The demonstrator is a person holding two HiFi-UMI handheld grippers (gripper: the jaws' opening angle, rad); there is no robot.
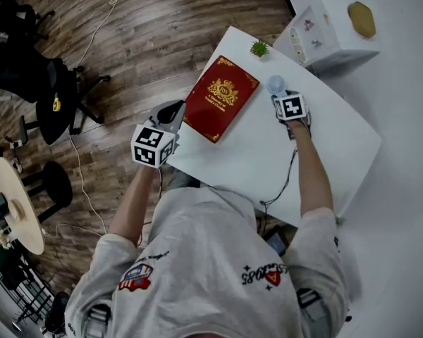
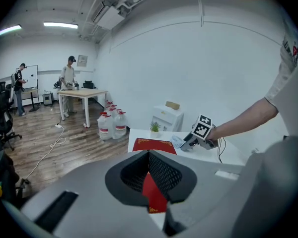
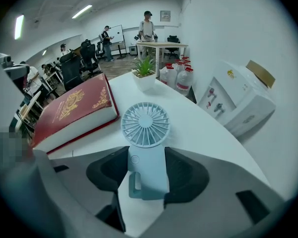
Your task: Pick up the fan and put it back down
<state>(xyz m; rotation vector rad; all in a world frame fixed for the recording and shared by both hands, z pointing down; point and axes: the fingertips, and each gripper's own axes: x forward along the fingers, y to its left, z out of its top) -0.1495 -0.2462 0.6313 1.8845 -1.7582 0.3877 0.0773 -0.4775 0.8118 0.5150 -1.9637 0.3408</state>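
A pale blue hand fan (image 3: 145, 124) lies flat on the white table (image 1: 268, 160), round head pointing away, just right of a red book (image 1: 221, 97). My right gripper (image 3: 148, 175) points steeply down over it. Both pads sit against the sides of the fan's handle. From the head view, the fan's head (image 1: 276, 84) shows just beyond that gripper (image 1: 280, 95). My left gripper (image 1: 173, 111) hovers at the table's left edge by the book's near corner. Its jaws (image 2: 150, 155) meet at the tips with nothing held; the red book (image 2: 154, 145) shows past them.
A small potted plant (image 1: 259, 48) stands at the table's far corner, beyond the book. A white box-like appliance (image 1: 331, 34) sits to the right of it. A cable (image 1: 285, 182) trails over the table's near edge. Water bottles (image 2: 111, 124) stand on the wooden floor.
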